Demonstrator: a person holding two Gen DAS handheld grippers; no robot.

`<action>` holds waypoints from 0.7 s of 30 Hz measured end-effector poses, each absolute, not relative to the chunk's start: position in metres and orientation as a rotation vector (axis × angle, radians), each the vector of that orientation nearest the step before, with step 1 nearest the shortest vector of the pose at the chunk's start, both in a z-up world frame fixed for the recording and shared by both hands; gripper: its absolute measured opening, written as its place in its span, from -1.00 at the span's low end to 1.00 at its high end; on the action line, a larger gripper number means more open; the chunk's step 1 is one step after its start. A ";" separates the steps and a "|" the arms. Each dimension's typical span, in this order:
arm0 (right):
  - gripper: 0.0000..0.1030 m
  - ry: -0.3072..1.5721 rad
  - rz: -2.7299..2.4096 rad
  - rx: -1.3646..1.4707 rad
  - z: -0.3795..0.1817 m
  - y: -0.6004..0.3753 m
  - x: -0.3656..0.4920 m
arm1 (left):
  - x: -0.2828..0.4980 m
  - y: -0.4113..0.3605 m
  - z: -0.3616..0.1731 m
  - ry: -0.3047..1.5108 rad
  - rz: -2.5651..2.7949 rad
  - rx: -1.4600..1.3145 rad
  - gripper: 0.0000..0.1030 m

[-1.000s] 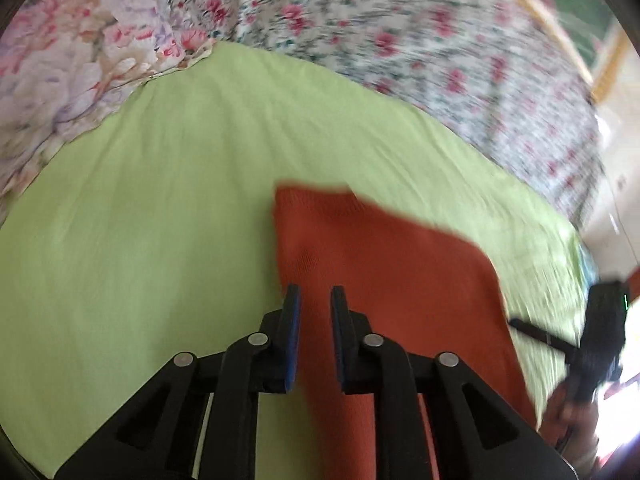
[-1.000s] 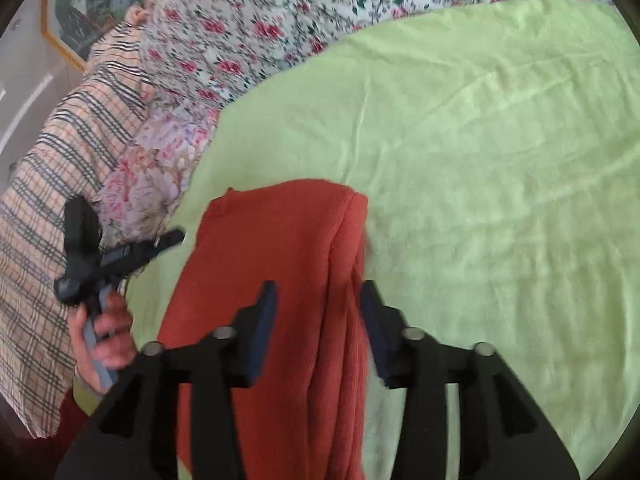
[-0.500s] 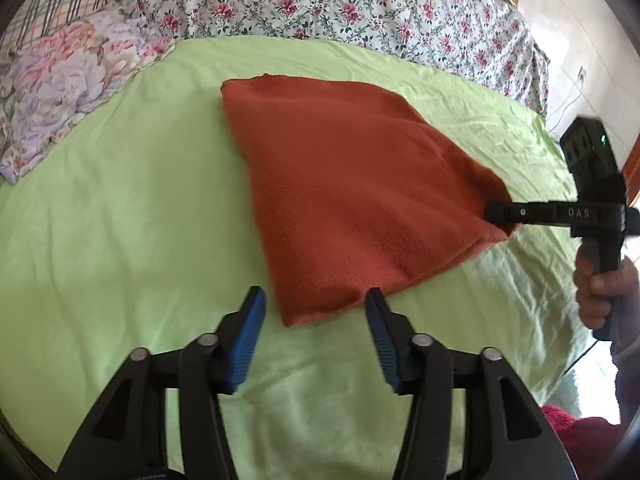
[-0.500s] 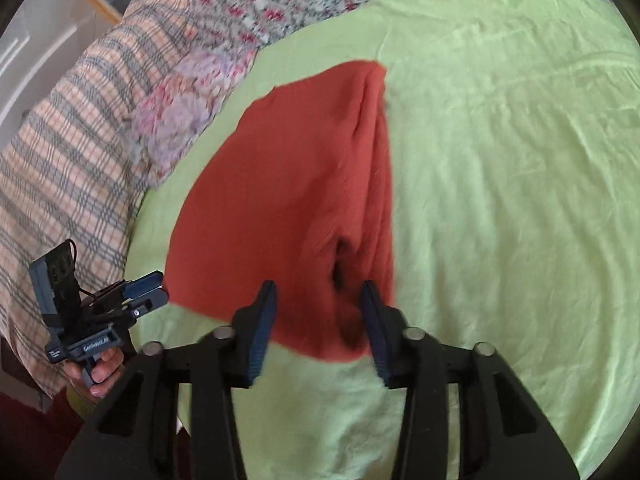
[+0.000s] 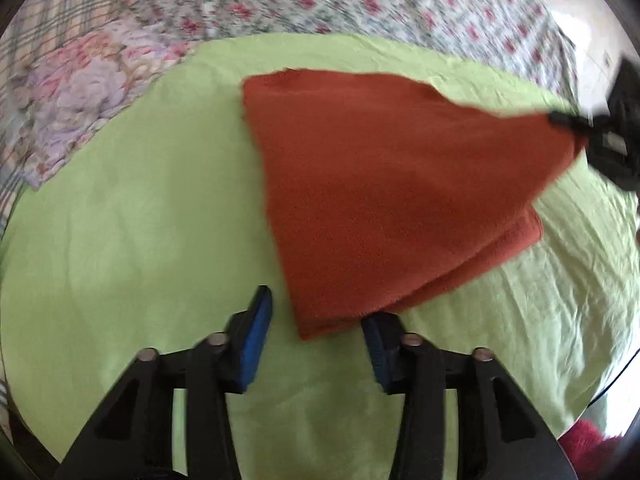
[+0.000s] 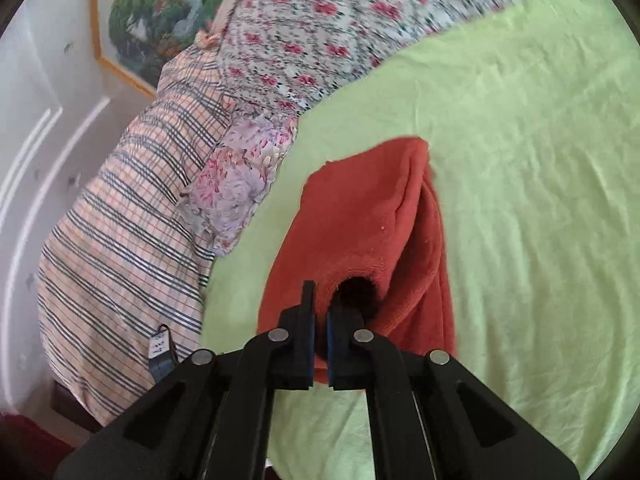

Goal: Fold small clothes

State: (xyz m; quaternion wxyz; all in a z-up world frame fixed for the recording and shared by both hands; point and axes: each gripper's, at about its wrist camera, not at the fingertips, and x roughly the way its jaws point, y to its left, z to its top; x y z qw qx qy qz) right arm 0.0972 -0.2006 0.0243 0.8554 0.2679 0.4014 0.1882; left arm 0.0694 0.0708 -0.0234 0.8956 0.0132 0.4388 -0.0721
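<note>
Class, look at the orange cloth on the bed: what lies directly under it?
The orange cloth lies on a light green sheet, which shows all around it. A second orange layer peeks out at its lower edge. Anything else beneath the cloth is covered and cannot be seen.

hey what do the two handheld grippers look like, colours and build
Both are the same make: the left gripper and the right gripper have matte black plastic fingers on triangular cut-out linkages with round silver pins at the joints. Each finger carries a flat blue pad on its inner face. No sleeve or cable shows clearly.
</note>
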 end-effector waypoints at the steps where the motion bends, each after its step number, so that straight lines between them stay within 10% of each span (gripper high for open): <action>1: -0.90 0.851 0.371 0.535 0.022 -0.200 0.096 | 0.072 0.079 -0.023 0.928 -0.137 -0.033 -0.60; 21: -0.83 1.040 0.134 0.182 -0.026 -0.201 0.087 | 0.051 0.101 -0.017 0.987 -0.223 -0.182 -0.71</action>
